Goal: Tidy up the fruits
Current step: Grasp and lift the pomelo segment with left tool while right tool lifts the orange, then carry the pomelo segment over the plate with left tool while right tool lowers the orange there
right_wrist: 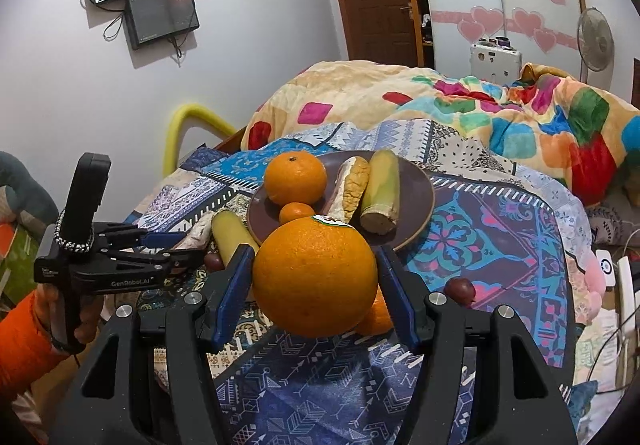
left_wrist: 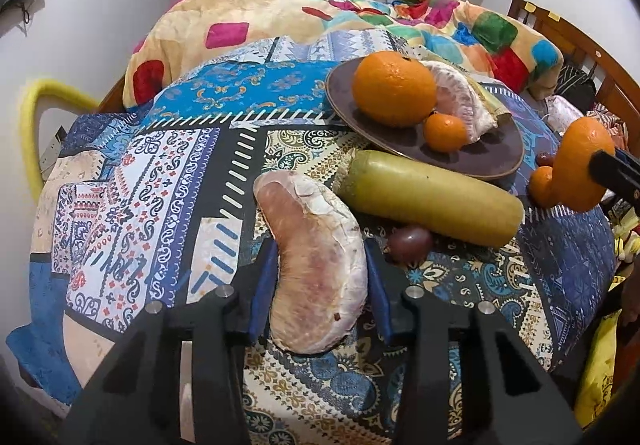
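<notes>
My left gripper (left_wrist: 322,269) is shut on a pinkish pomelo segment (left_wrist: 316,265), held just above the patterned bedsheet. My right gripper (right_wrist: 316,285) is shut on a large orange (right_wrist: 316,277) and holds it in front of the brown plate (right_wrist: 420,197). The plate (left_wrist: 492,161) carries an orange (left_wrist: 394,87), a small mandarin (left_wrist: 445,133), a pomelo segment (left_wrist: 464,101) and, in the right wrist view, a sugarcane piece (right_wrist: 380,201). A second yellow-green sugarcane piece (left_wrist: 432,197) lies in front of the plate. The left gripper (right_wrist: 168,249) also shows at the left of the right wrist view.
A small mandarin (left_wrist: 541,187) and dark purple fruits (left_wrist: 410,243) (right_wrist: 460,289) lie loose on the sheet. A colourful blanket (left_wrist: 280,17) is heaped behind the plate. The bed's wooden headboard (left_wrist: 560,29) stands at the right, a yellow rail (left_wrist: 30,125) at the left.
</notes>
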Tool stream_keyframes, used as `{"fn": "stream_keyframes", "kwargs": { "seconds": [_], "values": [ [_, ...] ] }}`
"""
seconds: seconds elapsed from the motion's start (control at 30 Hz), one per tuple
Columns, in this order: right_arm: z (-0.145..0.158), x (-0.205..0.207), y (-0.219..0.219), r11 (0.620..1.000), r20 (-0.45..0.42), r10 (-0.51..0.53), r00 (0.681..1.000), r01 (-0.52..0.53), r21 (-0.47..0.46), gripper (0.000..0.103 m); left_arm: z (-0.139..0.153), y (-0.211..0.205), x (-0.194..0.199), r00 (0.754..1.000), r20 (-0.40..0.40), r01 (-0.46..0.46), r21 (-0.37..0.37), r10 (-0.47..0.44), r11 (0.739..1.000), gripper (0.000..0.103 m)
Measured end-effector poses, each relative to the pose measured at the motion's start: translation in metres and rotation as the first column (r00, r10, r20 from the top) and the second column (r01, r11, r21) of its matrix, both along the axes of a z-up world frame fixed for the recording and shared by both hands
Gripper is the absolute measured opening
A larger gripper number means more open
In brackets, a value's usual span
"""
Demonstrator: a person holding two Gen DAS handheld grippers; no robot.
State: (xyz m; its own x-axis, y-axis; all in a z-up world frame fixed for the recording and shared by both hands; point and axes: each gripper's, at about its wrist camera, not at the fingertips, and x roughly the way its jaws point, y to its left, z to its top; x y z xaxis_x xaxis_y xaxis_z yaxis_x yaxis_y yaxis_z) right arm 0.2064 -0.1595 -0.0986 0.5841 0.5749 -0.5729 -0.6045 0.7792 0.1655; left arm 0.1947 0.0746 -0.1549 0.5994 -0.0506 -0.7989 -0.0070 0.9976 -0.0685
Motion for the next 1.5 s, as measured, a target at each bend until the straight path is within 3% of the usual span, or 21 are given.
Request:
{"fn": "stream_keyframes", "kwargs": {
  "seconds": [0.4, 0.73, 1.2, 1.5],
  "values": [
    [0.013, 0.016, -0.014, 0.998, 0.039, -0.056, 0.998, 0.056, 0.012, 0.059, 0.047, -0.012, -0.006, 0.99, 0.134, 0.035, 0.027, -0.038, 0.999, 0.041],
    [0.016, 0.04, -0.021, 0.996, 0.055, -0.089, 0.994, 0.089, 0.002, 0.059, 0.075, -0.043, 0.032, 0.971, 0.209, 0.115, 0.006, -0.113, 0.993, 0.041],
    [0.004, 0.098, -0.004, 0.992, 0.019, -0.098, 0.995, 0.099, -0.081, 0.059, 0.064, -0.079, 0.111, 0.971, 0.155, 0.189, -0.029, -0.183, 0.982, 0.041],
    [-0.004, 0.121, 0.007, 0.988, -0.023, -0.097, 0.995, 0.093, -0.123, 0.059, 0.054, -0.078, 0.132, 0.978, 0.11, 0.185, -0.06, -0.177, 0.981, 0.042]
  ]
}}
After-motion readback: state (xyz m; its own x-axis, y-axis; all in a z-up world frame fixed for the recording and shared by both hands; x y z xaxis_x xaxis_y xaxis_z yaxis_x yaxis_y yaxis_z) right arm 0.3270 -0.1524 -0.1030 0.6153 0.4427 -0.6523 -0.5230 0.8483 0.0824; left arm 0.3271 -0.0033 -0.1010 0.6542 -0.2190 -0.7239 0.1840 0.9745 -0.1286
